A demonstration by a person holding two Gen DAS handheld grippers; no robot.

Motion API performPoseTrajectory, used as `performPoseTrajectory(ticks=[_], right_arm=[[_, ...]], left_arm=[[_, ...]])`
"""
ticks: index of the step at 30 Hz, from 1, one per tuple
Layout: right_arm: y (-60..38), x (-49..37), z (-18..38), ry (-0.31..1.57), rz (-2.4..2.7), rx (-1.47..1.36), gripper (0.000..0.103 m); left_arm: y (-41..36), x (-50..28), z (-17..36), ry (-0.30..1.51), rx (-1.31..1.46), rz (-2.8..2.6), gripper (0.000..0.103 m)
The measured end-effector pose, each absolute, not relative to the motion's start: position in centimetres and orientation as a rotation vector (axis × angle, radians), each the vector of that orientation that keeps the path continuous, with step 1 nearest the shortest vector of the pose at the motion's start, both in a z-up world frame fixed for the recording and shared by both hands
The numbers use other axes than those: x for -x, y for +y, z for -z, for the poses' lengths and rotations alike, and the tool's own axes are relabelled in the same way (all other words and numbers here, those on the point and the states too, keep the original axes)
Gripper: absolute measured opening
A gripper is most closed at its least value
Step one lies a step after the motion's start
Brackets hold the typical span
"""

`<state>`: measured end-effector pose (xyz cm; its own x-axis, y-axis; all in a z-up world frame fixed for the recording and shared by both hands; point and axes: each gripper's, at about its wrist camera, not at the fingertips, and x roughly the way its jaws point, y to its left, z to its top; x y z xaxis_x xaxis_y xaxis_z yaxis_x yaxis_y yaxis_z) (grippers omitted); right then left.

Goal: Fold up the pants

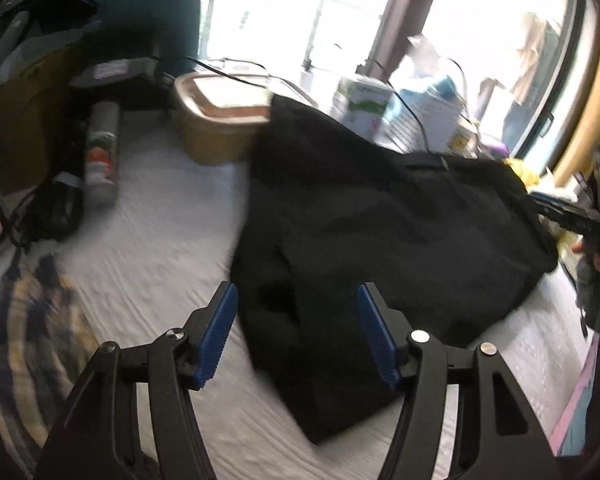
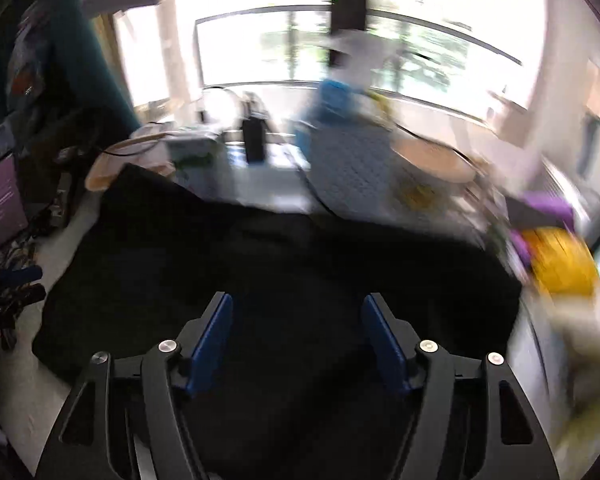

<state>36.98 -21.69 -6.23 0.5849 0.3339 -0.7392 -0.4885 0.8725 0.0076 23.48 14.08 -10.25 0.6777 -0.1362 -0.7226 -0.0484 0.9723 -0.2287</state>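
The black pants [image 1: 380,220] lie in a folded heap on a white textured cover [image 1: 160,240]. My left gripper [image 1: 296,288] hovers over their near left edge, blue pads wide apart and pressing on nothing. The other gripper [image 1: 572,216] shows blurred at the pants' far right corner, with a hand beneath it. In the right wrist view the pants [image 2: 280,260] fill the middle of a blurred picture. My right gripper [image 2: 297,298] stands open above them, nothing between its pads. The left gripper's blue tip [image 2: 12,276] pokes in at the left edge.
Behind the pants stand a tan lidded box [image 1: 220,120], cartons and bags [image 1: 420,108] with cables, and a bright window. A spray can [image 1: 102,152] lies at the left. A plaid cloth [image 1: 28,340] sits near left. Yellow and purple items [image 2: 560,264] crowd the right; a laptop screen [image 2: 0,208] is at the left.
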Motion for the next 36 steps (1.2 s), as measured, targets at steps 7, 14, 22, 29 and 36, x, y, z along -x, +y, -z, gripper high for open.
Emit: performPoseTrajectory(ticks=[7,14,22,29,36], right_arm=[[-29.9,-32.3,9.0,0.894,-0.403,-0.01,0.071],[-30.2,-30.4,9.2,0.887,-0.423,-0.062,0.071],[-30.3,-28.5,11.0,0.978,-0.471,-0.141,0.071],[-31.6,-32.4,11.6,0.918,-0.386,-0.283,0.091],[-33.7,-36.9,12.7,0.863,-0.414,-0.632,0.093]], left_arm=[[11.2,-23.0,11.3,0.891,0.218,0.083,0.062],[9.8,-22.7,11.5,0.918,0.169,0.073,0.062],[10.6,-22.4,12.1,0.941,0.187,0.037,0.062],[10.5,-22.5,11.6,0.93,0.172,0.045,0.062],[11.2,-22.4,11.5,0.923,0.188,0.015,0.062]])
